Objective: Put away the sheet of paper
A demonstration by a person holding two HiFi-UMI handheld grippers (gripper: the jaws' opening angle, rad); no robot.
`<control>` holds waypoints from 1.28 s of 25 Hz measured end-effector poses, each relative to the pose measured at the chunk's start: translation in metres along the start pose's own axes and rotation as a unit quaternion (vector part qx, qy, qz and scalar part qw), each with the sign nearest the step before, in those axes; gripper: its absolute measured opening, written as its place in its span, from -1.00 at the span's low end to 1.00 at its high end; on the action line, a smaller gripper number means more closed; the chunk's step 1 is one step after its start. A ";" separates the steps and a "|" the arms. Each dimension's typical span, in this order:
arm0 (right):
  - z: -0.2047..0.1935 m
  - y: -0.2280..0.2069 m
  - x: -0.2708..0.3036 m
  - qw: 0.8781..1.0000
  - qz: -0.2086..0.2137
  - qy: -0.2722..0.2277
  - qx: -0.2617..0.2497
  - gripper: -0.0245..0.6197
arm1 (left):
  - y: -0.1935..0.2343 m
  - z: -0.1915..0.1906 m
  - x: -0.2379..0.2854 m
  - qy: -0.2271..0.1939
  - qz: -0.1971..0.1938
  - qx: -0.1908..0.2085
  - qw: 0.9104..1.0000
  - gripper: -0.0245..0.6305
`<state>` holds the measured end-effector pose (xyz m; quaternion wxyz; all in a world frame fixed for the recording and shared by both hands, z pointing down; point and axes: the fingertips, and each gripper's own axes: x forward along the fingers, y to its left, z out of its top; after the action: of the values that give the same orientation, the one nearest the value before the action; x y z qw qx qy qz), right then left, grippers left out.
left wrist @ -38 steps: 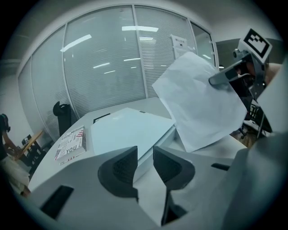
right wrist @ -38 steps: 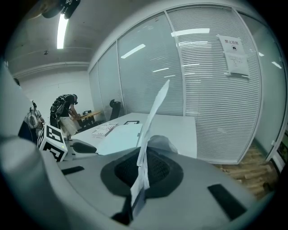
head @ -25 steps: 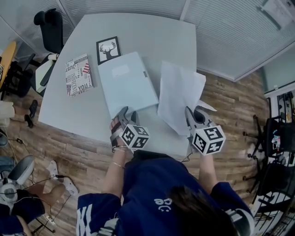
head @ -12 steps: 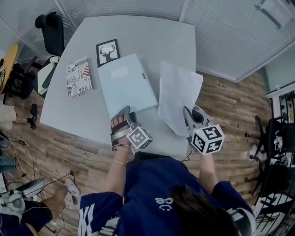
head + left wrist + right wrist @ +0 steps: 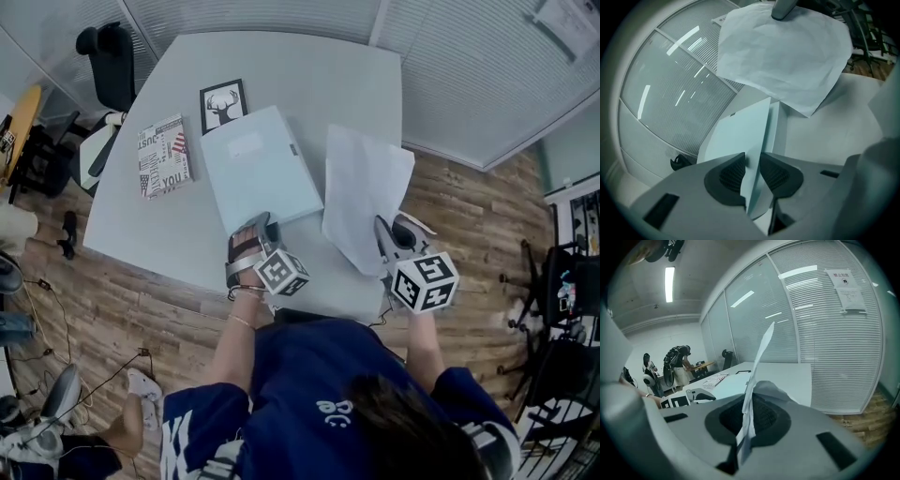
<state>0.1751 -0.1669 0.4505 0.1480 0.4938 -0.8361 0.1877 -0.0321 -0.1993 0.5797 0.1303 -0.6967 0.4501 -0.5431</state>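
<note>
Sheet of paper (image 5: 366, 202) hangs over the right part of the table (image 5: 319, 75), pinched at its near corner by the right hand-held gripper (image 5: 386, 234). That gripper's jaws are clamped flat on the paper, with the page rising edge-on from between the pads. I judge the page is kept lifted there so it stays clear while the place it goes is opened.

That place looks to be the pale blue folder (image 5: 262, 169), lying closed on the table just left of the paper, its near end towards the table's near edge. The left hand-held gripper (image 5: 255, 225) is at that near end. Its jaws have just been closing, and the folder's cover edge stands between the pads, which appear to press it from both sides. The likely purpose is to raise the cover so the page can slide in.

Near the table's left edge lies a printed book (image 5: 163, 155), and a small framed deer picture (image 5: 223, 103) sits just beyond the folder's far left corner; both are apart from the work.

The table is pale grey and angular. It stands on a wood-plank floor (image 5: 469, 197), with glass partitions fitted with blinds (image 5: 487, 66) beyond its far and right edges, and a black office chair (image 5: 108, 61) past its far left corner.
</note>
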 end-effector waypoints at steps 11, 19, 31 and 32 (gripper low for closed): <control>0.000 -0.004 0.006 1.000 0.001 0.002 0.004 -0.90 | 0.028 0.011 -0.009 -0.052 0.024 -0.096 0.994 -0.80; 0.007 -0.005 0.014 1.000 0.007 0.007 -0.006 -0.90 | 0.061 0.003 -0.029 -0.115 0.047 -0.265 0.956 -0.86; 0.056 0.013 0.032 0.991 0.073 0.024 -0.110 -0.90 | 0.106 -0.041 -0.061 -0.181 0.071 -0.520 0.832 -0.88; 0.062 0.017 0.035 0.989 0.082 0.024 -0.120 -0.90 | 0.109 -0.045 -0.063 -0.184 0.074 -0.534 0.822 -0.88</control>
<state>0.1402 -0.2153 0.4082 0.2104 0.3977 -0.8863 0.1097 -0.1244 -0.1981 0.4833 -0.1418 -0.7093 0.6871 -0.0682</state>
